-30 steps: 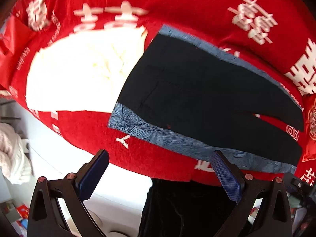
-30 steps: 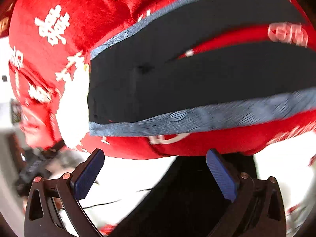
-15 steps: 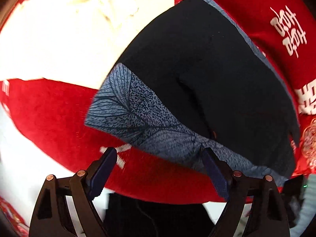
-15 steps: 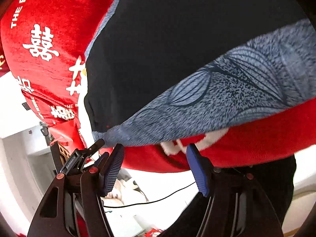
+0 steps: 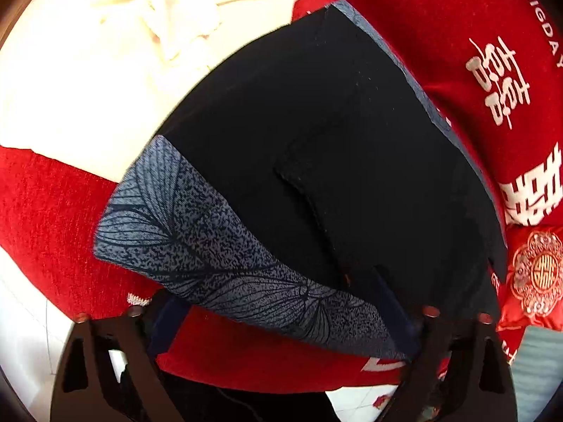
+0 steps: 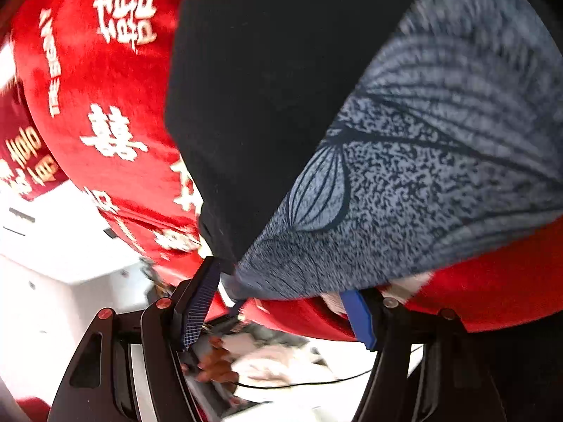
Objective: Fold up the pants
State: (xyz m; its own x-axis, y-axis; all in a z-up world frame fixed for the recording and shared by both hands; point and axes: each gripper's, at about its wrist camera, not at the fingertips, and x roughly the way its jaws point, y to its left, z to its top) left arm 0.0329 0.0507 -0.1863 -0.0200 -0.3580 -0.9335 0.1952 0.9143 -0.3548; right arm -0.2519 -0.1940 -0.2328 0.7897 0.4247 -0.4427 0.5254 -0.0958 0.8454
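Note:
Dark navy pants [image 5: 316,161] with a grey-blue leaf-print side band [image 5: 197,242] lie flat on a red cloth [image 5: 52,218] with white characters. My left gripper [image 5: 281,320] is open, its fingers straddling the near band edge of the pants. In the right wrist view the same pants [image 6: 267,81] and band [image 6: 422,176] fill the frame. My right gripper [image 6: 281,299] is open with the near corner of the band between its fingers.
A cream-white garment [image 5: 105,52] lies on the red cloth beyond the waist end of the pants. The red cloth's near edge [image 5: 267,369] drops to a pale floor [image 6: 70,246]. A cable and clutter [image 6: 274,369] lie below.
Both grippers have moved down and in close to the pants' near edge. The fabric now sits between the fingers of each. The right gripper has narrowed somewhat.

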